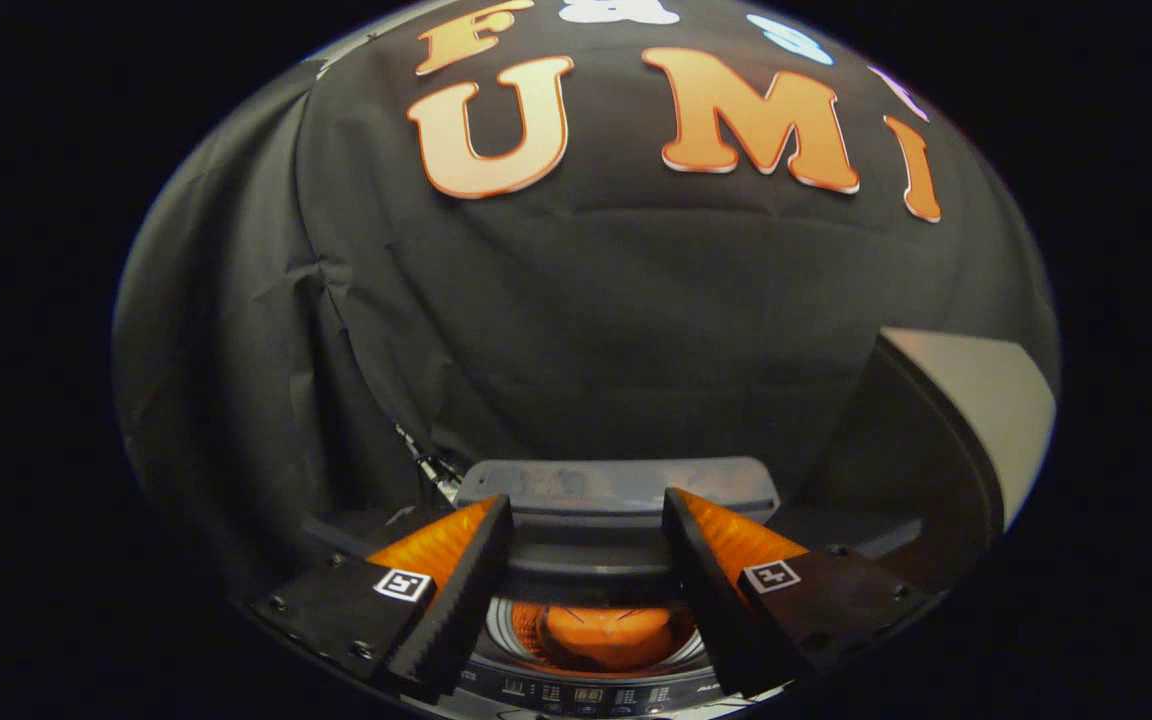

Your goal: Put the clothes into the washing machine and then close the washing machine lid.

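Gripper view: we look forward and down along the two fingers, which stand well apart with nothing between their pads, so the gripper is spread wide and holds nothing. Each finger is a wedge with an orange flank and a black ribbed inner pad; a small square black-and-white marker sits on the black base of each. Below and between the fingers we see the washing machine, its round drum mouth facing up toward us. Inside the drum lies the clothes, an orange, softly creased bundle, roughly oval, with its long axis running across from one finger toward the other (too crumpled for us to say which way the garment points). The drum wall around it looks metallic with a ridged ring. Nearer us a dark control strip with small icons edges the opening. Beyond the fingers a grey, smooth moulded back panel rises. To the right, the lid stands raised, pale flat face with a dark curved edge, tilted away from the opening. Black cloth hangs behind everything.
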A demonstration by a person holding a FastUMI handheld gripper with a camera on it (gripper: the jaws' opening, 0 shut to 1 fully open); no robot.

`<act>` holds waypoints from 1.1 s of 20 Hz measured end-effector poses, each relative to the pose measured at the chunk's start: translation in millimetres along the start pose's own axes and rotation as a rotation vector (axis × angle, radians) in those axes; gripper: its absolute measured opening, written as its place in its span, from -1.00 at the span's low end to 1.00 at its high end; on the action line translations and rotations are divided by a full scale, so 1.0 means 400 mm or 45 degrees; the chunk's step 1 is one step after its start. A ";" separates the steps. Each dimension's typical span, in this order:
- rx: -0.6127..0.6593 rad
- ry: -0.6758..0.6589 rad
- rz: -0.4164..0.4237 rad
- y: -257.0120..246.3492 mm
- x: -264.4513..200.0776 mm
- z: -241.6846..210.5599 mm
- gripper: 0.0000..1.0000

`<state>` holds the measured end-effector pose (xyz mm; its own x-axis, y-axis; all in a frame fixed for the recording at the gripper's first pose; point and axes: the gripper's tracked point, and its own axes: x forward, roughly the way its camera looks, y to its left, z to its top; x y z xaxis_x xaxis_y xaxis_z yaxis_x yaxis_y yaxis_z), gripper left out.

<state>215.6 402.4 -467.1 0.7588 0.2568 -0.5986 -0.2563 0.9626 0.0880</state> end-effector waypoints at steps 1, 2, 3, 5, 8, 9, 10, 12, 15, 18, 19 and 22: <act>0.017 0.035 -0.004 -0.002 0.019 -0.040 0.95; 0.033 0.069 -0.002 -0.004 0.038 -0.073 0.95; 0.050 0.103 -0.002 -0.014 0.050 -0.111 0.95; 0.064 0.151 0.006 -0.010 0.077 -0.156 0.96; 0.067 0.169 0.016 0.003 0.104 -0.176 0.95; 0.060 0.161 0.017 0.000 0.093 -0.170 0.96; 0.054 0.151 0.019 -0.004 0.090 -0.158 0.95; 0.047 0.117 0.024 -0.005 0.065 -0.127 0.95; 0.033 0.037 0.016 -0.014 0.010 -0.044 0.95; 0.022 -0.072 0.006 -0.033 -0.070 0.066 0.95; 0.007 -0.107 0.003 -0.035 -0.100 0.096 0.96; -0.004 -0.207 -0.001 -0.043 -0.213 0.211 0.96</act>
<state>206.0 371.2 -350.4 0.8459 0.2667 -0.4618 -0.2572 0.9626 0.0848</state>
